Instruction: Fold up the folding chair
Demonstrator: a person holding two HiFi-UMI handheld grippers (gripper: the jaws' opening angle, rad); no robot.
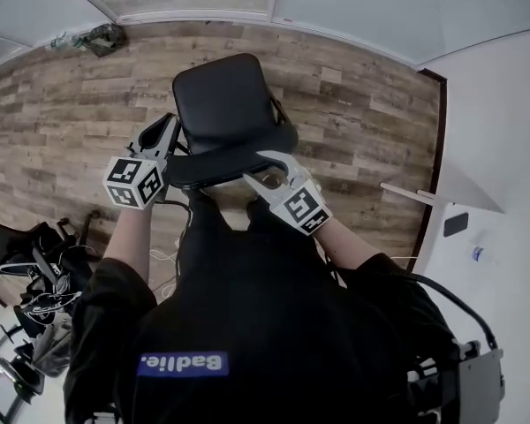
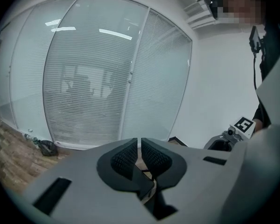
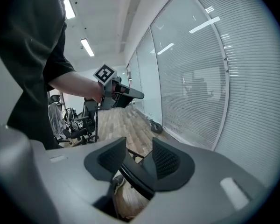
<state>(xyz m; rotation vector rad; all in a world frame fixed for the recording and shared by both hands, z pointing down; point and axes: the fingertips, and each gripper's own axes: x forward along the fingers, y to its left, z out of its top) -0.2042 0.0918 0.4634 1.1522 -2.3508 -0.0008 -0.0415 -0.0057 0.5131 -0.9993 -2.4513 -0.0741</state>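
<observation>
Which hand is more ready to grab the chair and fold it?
Right, probably. The right gripper has its jaws apart with the chair's black edge between them, ready to close. The left gripper is shut and holds nothing.

Wood-plank floor (image 1: 71, 131) carried 1 black folding chair (image 1: 225, 104); 1 dark bundle (image 1: 102, 38) lay at far edge.
</observation>
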